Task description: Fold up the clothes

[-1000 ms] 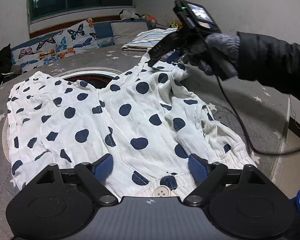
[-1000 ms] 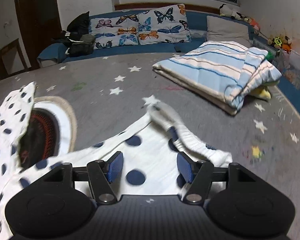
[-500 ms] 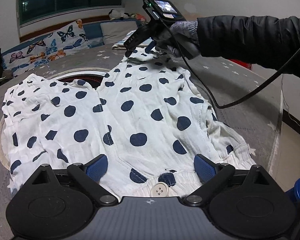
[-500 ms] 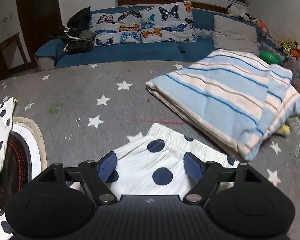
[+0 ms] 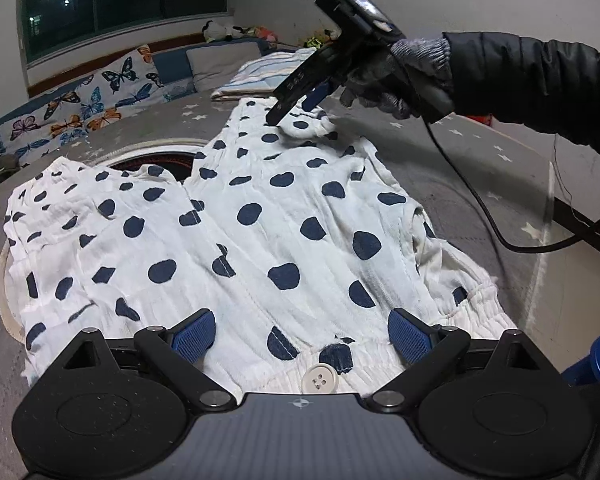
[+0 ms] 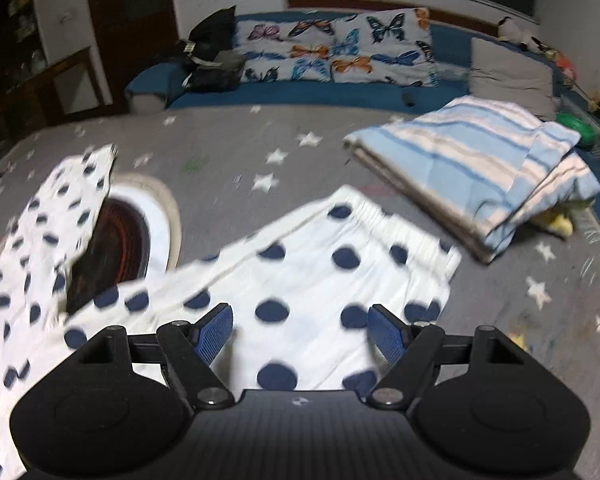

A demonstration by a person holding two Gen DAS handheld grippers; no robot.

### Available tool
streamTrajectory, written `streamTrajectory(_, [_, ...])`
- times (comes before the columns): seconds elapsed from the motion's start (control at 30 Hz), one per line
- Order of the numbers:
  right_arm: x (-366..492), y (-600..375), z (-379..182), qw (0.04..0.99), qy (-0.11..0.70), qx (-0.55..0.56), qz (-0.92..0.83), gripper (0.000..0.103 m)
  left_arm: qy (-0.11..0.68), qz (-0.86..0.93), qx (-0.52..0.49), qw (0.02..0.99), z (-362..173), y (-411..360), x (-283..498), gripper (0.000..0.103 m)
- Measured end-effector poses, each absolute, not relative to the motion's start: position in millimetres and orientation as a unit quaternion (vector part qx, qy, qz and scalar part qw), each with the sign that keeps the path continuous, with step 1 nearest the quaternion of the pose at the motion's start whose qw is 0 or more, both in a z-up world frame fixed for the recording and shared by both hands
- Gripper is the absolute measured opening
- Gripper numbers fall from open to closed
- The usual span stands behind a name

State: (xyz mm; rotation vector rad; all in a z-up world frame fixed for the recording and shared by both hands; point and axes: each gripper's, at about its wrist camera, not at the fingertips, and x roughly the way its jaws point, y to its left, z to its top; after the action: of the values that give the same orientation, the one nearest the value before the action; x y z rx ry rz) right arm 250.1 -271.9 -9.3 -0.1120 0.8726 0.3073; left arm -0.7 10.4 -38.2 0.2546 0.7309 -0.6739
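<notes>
right gripper [image 6: 300, 330] has pulled back off the far cuff, jaws wide, empty. left gripper [image 5: 300, 332] gapes over the waistband, empty. one polka-dot garment [image 5: 260, 220], spread beside one striped blanket [image 6: 480, 176].

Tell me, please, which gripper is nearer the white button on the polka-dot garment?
Left. The left gripper hangs right over the white button; the right gripper is far off at the garment's opposite end.
</notes>
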Motion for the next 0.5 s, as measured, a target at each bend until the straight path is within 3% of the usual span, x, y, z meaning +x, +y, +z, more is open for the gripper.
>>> streamTrajectory(0.27, [265.6,-264.1,-26.2,0.905,0.401,-0.052,0.134,0.083,0.363,-0.308,0.098,0.874,-34.3,15.1,-4.5,0.095])
streamTrajectory(0.5, [253.8,-261.3,-14.6,0.907,0.393,-0.065,0.135,0.081,0.341,-0.279,0.084,0.894,-15.8,40.2,-13.0,0.095])
